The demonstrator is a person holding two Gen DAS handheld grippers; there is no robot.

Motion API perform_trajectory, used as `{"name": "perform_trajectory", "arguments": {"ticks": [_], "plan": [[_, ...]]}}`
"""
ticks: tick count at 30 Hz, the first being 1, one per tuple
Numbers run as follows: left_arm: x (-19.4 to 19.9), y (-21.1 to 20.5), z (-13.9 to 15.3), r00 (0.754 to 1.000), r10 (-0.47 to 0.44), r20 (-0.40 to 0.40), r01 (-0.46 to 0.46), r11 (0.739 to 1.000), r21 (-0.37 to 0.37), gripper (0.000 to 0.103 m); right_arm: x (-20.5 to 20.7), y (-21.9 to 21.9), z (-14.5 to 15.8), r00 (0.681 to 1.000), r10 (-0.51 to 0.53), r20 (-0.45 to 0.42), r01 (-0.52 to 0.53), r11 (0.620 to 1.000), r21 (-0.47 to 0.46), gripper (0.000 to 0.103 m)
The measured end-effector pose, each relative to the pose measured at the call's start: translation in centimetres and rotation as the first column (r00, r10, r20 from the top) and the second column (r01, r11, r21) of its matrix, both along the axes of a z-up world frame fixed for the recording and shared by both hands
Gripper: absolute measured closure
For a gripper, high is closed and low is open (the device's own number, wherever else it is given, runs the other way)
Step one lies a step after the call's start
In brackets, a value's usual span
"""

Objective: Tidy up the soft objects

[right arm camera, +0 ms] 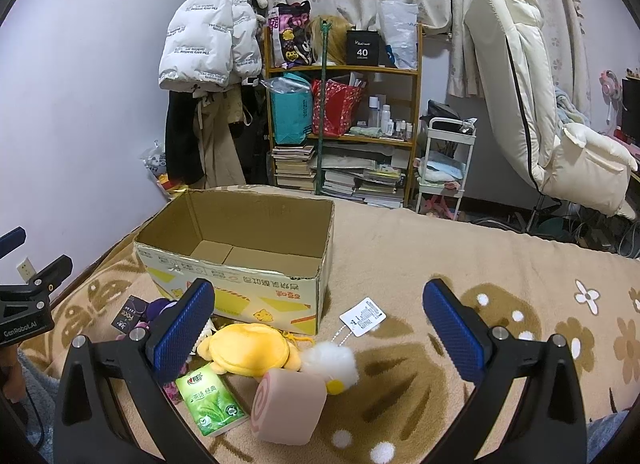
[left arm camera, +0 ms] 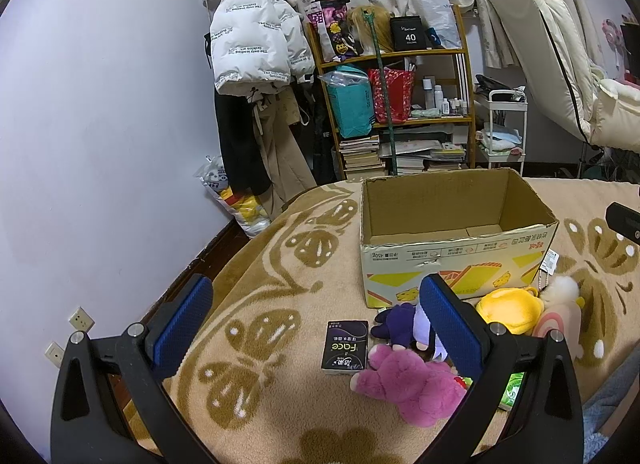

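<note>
Left gripper (left arm camera: 316,308): hovering over the blanket with its blue pads spread wide, released, nothing sitting between them.
Black tissue pack (left arm camera: 345,347): lying flat at about 6 o'clock in the left wrist view, just beside the pink plush.
Pink plush (left arm camera: 404,388): sprawling at 5 o'clock, touching the purple plush (left arm camera: 400,324) above it.
Cardboard box (right arm camera: 236,284): standing open on the bed at 9 o'clock of the right wrist view, showing only its bare bottom flaps inside.
Yellow plush (right arm camera: 252,348): resting against the box's front wall, at 7 o'clock.
Green tissue pack (right arm camera: 212,404): lying below the yellow plush, partly under the right gripper's left finger.
Pink swirl block (right arm camera: 288,408): leaning at 6 o'clock, touching the white fluffy toy (right arm camera: 332,362), whose paper tag (right arm camera: 362,318) is trailing toward 12 o'clock.
Right gripper (right arm camera: 318,328): hanging released, pads wide apart, framing the toy pile.
Blanket (right arm camera: 500,264): beige, patterned with brown butterflies and flowers, running under everything.
Room: wooden shelf (right arm camera: 344,71) crowding with bags, bottles and books at 12 o'clock; white jacket (right arm camera: 204,35) hanging at 11; cream chair (right arm camera: 540,103) leaning at 2.
</note>
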State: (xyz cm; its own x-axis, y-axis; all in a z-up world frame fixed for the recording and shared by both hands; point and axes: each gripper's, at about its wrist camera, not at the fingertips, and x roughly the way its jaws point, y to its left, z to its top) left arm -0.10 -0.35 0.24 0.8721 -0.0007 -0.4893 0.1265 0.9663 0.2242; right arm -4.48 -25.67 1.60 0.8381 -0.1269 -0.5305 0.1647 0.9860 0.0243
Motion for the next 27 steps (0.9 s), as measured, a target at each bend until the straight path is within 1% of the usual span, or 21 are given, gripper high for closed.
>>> {"name": "perform_trajectory", "arguments": {"ticks": [8, 27], "plan": [[-0.01, -0.01, 0.05, 1.000, 0.001, 0.001, -0.001, 1.000, -0.001, 0.001, -0.15, -0.55, 0.52, 1.000, -0.021, 0.004, 0.021, 1.000, -0.001, 0.000], [0.00, 0.16, 0.10, 1.000, 0.001, 0.003, -0.001, 1.000, -0.001, 0.001, -0.14, -0.56, 0.43, 1.000, -0.019, 0.004, 0.019, 1.000, -0.003, 0.000]]}}
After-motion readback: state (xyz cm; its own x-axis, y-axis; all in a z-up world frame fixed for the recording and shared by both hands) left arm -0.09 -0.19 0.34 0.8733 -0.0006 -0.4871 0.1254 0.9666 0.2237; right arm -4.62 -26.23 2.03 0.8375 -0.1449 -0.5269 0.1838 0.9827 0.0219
